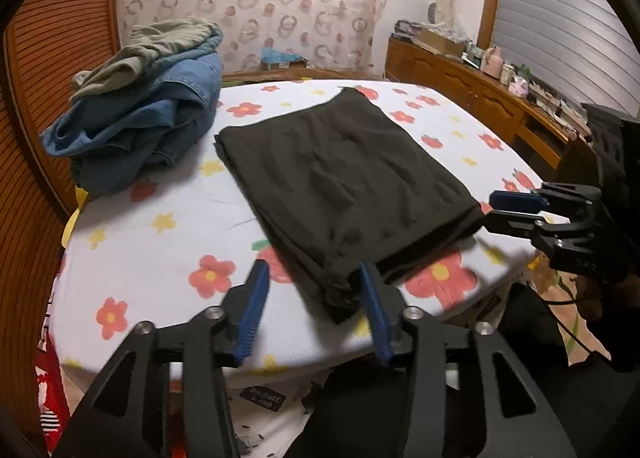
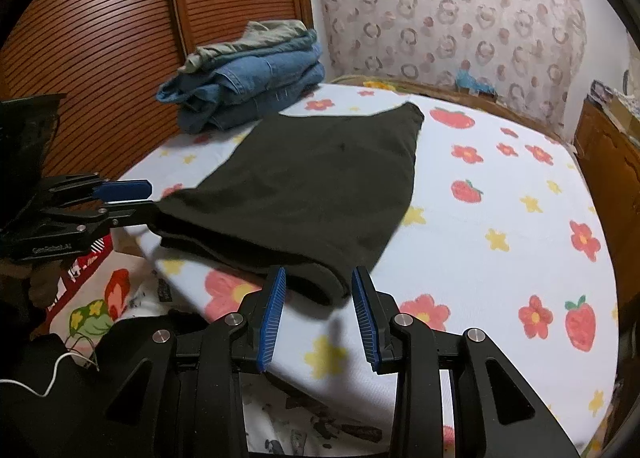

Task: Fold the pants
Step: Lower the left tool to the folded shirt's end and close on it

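Fingers point(image 1: 256, 290) on your left gripper point(image 1: 312, 290) stand apart, released, blue pads either side of the near corner of the pants point(image 1: 344, 173) at bottom centre. Your right gripper point(image 2: 320, 298) is parted too, straddling the pants' other near corner, not pinching it. Pants lie folded, dark and flat, mid-frame on the flowered surface point(image 1: 160, 242). Jeans pile point(image 1: 136, 129) sits upper left, apart from them.

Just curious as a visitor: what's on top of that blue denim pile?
A crumpled olive-green garment lies on top of the blue denim pile. Anything beneath or inside the pile is covered.
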A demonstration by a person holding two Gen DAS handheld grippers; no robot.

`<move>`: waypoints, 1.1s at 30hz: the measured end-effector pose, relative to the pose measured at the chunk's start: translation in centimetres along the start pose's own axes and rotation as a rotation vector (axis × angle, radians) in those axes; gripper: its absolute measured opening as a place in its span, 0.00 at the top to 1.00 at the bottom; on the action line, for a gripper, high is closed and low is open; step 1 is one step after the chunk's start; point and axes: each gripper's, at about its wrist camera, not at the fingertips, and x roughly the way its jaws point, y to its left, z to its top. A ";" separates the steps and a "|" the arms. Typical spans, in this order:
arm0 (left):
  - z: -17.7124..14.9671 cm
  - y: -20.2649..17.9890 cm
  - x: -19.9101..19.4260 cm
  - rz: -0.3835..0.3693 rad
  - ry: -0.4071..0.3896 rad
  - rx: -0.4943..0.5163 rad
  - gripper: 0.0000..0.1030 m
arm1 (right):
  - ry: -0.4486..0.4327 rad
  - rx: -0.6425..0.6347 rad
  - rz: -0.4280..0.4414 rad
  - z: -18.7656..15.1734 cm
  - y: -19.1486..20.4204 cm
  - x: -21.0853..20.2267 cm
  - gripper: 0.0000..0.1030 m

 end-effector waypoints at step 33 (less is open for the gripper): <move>-2.0 -0.2 3.5 -0.025 0.037 -0.041 0.49 | 0.064 0.078 -0.047 -0.1 -1.1 3.3 0.65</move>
